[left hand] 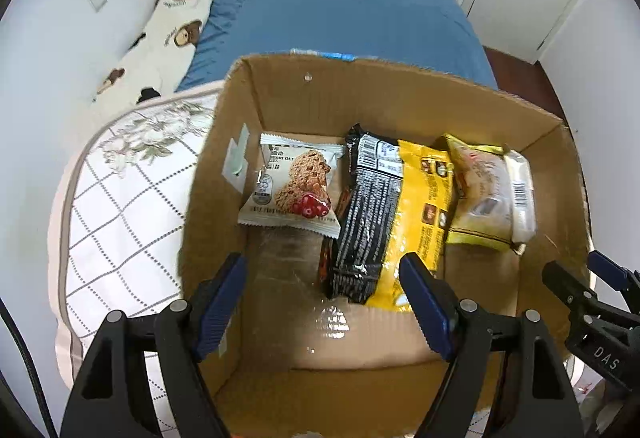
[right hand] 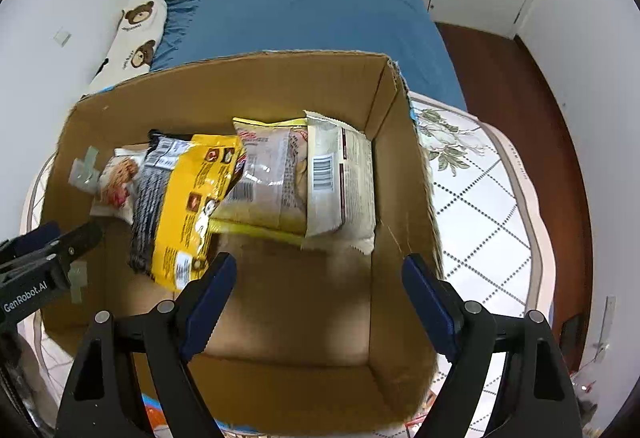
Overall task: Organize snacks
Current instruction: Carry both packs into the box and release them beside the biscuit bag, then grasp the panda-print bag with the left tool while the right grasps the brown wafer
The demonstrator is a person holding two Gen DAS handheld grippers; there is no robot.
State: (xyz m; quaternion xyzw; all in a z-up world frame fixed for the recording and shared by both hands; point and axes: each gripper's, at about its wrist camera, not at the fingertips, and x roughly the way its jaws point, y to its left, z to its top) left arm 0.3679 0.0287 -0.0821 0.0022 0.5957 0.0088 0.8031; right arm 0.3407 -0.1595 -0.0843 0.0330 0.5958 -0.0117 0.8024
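A cardboard box (left hand: 280, 97) sits on a quilt on the bed, filling the middle of both views. Along its far wall the snacks lie in a row so each stays visible: an oat cookie packet (left hand: 294, 183) at left, a black-and-yellow bag (left hand: 394, 217) in the centre, a clear-and-yellow pack (right hand: 276, 177) and a pale pouch (right hand: 340, 177) at right. The left gripper (left hand: 324, 308) and right gripper (right hand: 316, 308) hang over the box's bare near half, both open and empty.

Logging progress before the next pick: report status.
Left gripper and right gripper open, empty, above cardboard box. Oat cookie pack, black-yellow bag, two more packets inside. Nothing in the way.
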